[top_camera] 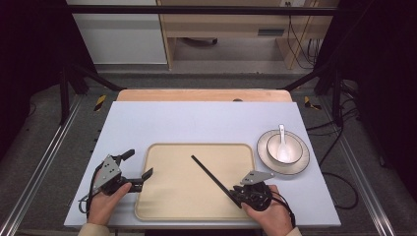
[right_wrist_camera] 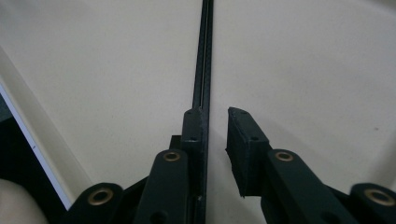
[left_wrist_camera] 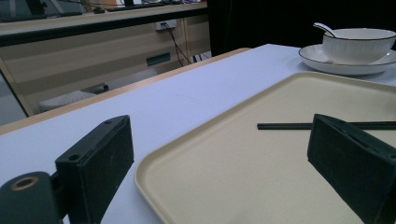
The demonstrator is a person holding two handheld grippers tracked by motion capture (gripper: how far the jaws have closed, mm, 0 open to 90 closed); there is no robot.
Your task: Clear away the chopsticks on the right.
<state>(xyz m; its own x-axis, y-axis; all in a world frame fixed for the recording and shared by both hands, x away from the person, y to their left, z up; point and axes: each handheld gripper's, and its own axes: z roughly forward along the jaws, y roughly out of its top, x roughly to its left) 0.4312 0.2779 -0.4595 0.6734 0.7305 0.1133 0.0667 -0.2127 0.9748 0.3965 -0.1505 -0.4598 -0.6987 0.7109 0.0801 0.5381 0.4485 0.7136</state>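
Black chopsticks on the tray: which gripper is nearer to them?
Right. The right gripper has the chopsticks between its slightly parted jaws, against one pad. The left gripper sits open at the tray's left edge, well apart from them.

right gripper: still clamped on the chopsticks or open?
Open. In the right gripper view the right gripper shows a gap between its jaws; the black chopsticks lie against one pad on the tray, the other pad clear.
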